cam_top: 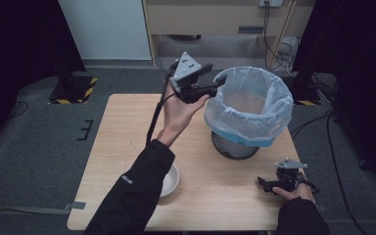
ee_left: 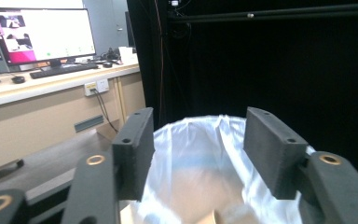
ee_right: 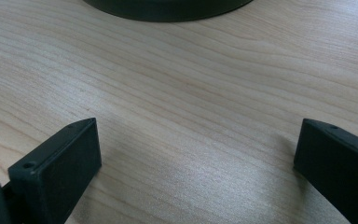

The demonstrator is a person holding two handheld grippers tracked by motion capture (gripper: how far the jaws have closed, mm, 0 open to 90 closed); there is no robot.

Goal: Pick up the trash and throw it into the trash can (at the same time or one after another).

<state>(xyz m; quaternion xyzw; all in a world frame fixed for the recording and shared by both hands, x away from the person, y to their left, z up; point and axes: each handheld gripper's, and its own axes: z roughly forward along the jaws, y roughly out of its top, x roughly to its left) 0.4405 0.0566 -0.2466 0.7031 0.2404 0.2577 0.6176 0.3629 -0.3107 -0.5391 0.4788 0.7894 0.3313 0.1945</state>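
While the left gripper hovers empty, jaws spread, at the bin's left rim, the right gripper rests splayed on the table, farther off.

High view overlooks the table; left gripper view shares its lined bin.

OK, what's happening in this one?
A person works at a wooden table with a claw in each hand. The left claw is raised at the rim of a bag-lined bin, jaws open and nothing between them. The right claw rests low near the table's right edge, also open and empty. A white bowl sits by the left sleeve.
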